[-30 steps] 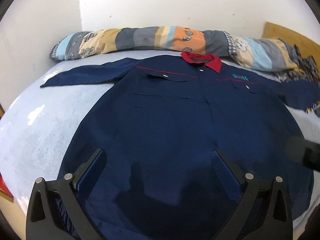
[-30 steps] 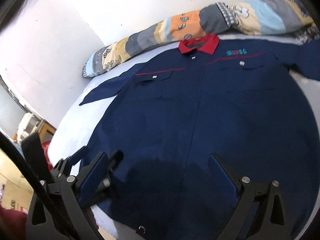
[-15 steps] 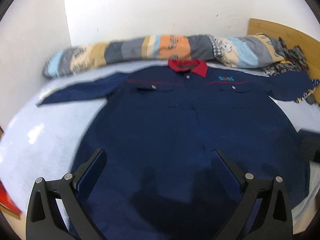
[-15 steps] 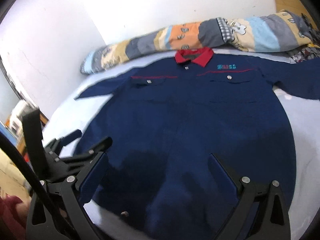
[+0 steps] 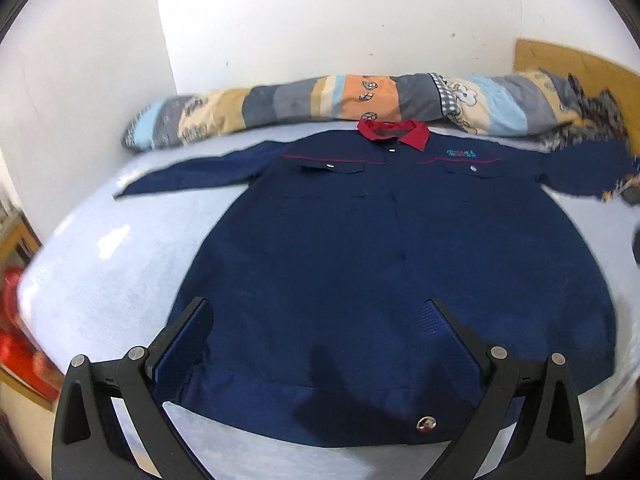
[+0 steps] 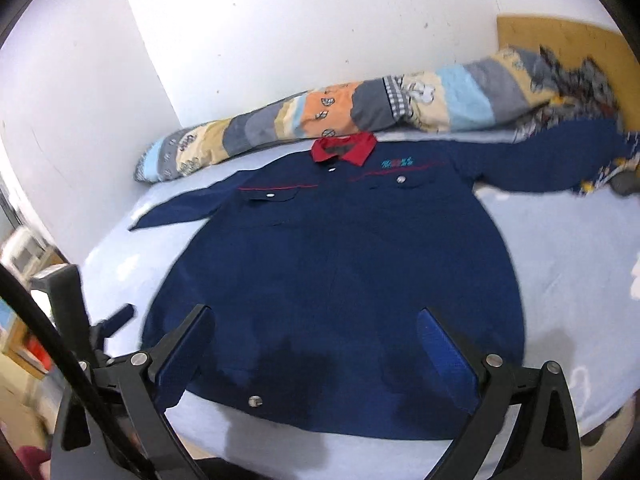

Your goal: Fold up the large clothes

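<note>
Navy jacket (image 5: 380, 260) flat on bed (image 5: 120, 264), sleeves spread; left gripper (image 5: 320, 336) and right gripper (image 6: 316, 336) wide apart, empty, above hem.

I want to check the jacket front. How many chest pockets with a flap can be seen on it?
2: one flap pocket under the red piping, one flap pocket under the teal logo, on the navy jacket.

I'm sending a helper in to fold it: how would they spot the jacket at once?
Look at the pale blue bed: the navy jacket lies flat on it, face up, sleeves spread. Its red collar points to the striped rolled quilt along the wall, its only plain dark neighbour.
</note>
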The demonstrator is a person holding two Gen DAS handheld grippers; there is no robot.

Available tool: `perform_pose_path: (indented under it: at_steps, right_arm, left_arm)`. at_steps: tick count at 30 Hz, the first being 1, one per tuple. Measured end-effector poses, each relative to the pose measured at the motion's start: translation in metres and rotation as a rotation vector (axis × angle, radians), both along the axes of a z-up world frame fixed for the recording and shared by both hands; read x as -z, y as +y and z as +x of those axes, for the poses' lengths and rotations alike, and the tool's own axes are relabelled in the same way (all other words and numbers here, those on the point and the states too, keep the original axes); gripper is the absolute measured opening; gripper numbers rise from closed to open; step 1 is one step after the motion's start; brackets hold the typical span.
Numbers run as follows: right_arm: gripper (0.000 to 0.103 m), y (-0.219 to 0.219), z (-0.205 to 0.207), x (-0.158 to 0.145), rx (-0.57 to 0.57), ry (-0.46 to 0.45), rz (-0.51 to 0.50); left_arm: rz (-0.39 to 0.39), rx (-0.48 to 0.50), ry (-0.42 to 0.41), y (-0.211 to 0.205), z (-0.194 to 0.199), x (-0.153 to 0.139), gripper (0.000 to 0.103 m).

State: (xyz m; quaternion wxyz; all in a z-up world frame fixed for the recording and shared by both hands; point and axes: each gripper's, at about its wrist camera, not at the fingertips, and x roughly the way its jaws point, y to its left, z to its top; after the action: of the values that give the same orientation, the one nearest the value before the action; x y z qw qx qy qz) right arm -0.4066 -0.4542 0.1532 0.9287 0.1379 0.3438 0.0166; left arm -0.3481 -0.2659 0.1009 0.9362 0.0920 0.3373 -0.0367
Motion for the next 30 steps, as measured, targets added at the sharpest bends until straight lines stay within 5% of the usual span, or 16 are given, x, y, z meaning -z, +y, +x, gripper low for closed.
perform_pose_path:
  at_steps: [7,14,22,30]
  right_arm:
    - [0.103,0.007,0.006,0.001,0.052,0.007,-0.091]
    - [0.103,-0.005,0.005,-0.012,0.078,-0.035,-0.046]
    - [0.103,0.001,0.011,-0.011,0.052,-0.017,-0.005]
    - [0.103,0.008,0.017,-0.004,0.027,-0.017,-0.008]
  left_arm:
    - [0.045,-0.011,-0.044,-0.004,-0.010,-0.019,0.103]
    - [0.035,0.008,-0.129,0.004,0.003,-0.047,0.103]
    - [-0.051,-0.004,-0.003,0.005,0.033,-0.019,0.103]
    - [-0.046,0.009,-0.007,0.008,0.038,-0.016,0.103]
